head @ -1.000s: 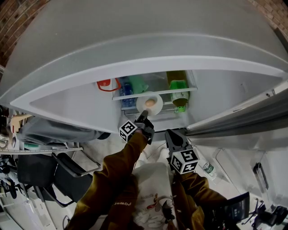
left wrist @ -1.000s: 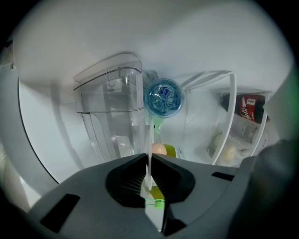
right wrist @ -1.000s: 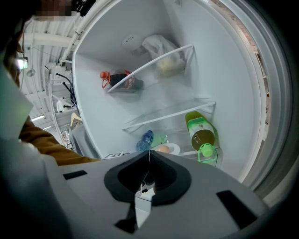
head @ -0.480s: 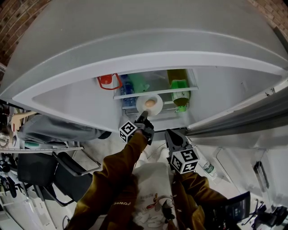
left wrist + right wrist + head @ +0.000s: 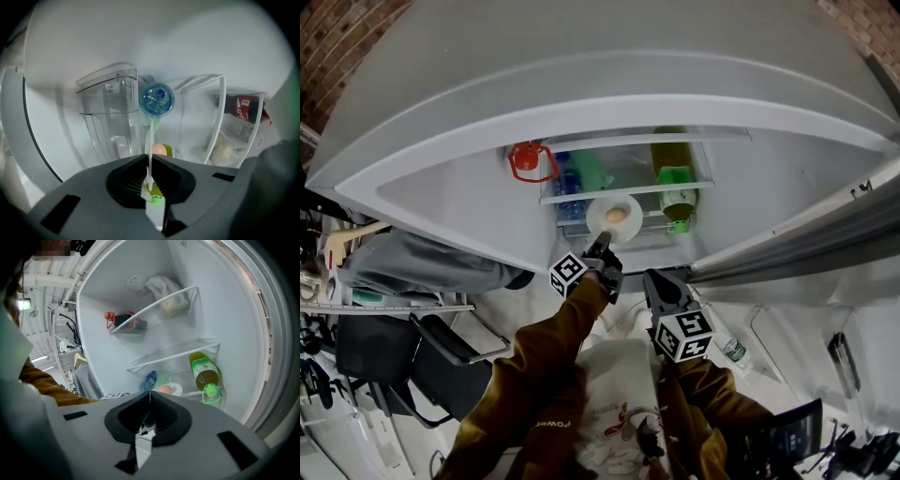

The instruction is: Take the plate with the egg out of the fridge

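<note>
Your left gripper (image 5: 600, 249) had its jaws pinched nearly shut on the near rim of the plate (image 5: 614, 217), centre frame inside the fridge (image 5: 469, 202). This edge grip likely kept the egg (image 5: 616, 216) level. Your right gripper (image 5: 660, 284) stood lower right, jaws together, empty.

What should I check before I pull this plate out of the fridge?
1. Grip: left tool clamped on the plate rim: ok.
2. Load: egg sits on the plate: ok.
3. Plate level enough that the egg won't roll: cannot tell.
4. Neighbour: green-capped bottle stands apart from the plate: ok.
5. Spare hand: right tool shut, empty, outside the fridge: ok.
</note>
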`<state>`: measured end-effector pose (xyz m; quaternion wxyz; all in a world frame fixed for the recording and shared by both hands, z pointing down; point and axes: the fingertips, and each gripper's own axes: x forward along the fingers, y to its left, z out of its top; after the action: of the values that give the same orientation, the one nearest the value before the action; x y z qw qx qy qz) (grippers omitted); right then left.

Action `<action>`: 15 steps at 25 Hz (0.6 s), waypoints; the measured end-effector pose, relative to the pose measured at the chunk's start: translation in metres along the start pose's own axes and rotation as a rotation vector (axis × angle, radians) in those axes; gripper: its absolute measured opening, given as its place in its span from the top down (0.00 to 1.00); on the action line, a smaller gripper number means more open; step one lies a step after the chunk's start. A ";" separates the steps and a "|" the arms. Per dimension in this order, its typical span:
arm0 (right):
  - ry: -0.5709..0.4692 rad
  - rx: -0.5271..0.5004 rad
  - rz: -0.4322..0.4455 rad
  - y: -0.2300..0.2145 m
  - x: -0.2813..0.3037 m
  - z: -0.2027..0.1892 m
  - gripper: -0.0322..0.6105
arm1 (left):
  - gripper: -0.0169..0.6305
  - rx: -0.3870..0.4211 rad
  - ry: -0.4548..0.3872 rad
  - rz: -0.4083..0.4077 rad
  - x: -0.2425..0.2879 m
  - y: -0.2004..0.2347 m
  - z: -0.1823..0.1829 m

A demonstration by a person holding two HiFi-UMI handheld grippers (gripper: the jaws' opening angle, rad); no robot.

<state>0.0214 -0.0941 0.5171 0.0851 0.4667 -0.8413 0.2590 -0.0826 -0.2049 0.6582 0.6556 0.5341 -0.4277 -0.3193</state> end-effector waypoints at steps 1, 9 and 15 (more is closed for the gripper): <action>-0.001 0.001 0.000 0.000 0.000 0.000 0.94 | 0.92 0.009 0.001 0.002 -0.001 -0.001 0.000; -0.004 0.005 0.003 0.000 -0.004 -0.002 0.94 | 0.92 0.036 0.001 -0.019 -0.006 -0.016 -0.005; -0.002 0.015 -0.006 -0.001 -0.005 -0.004 0.94 | 0.92 0.038 0.002 -0.023 -0.017 -0.020 -0.007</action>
<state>0.0248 -0.0887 0.5185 0.0815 0.4700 -0.8381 0.2646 -0.0830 -0.1911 0.6348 0.6420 0.5516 -0.4270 -0.3181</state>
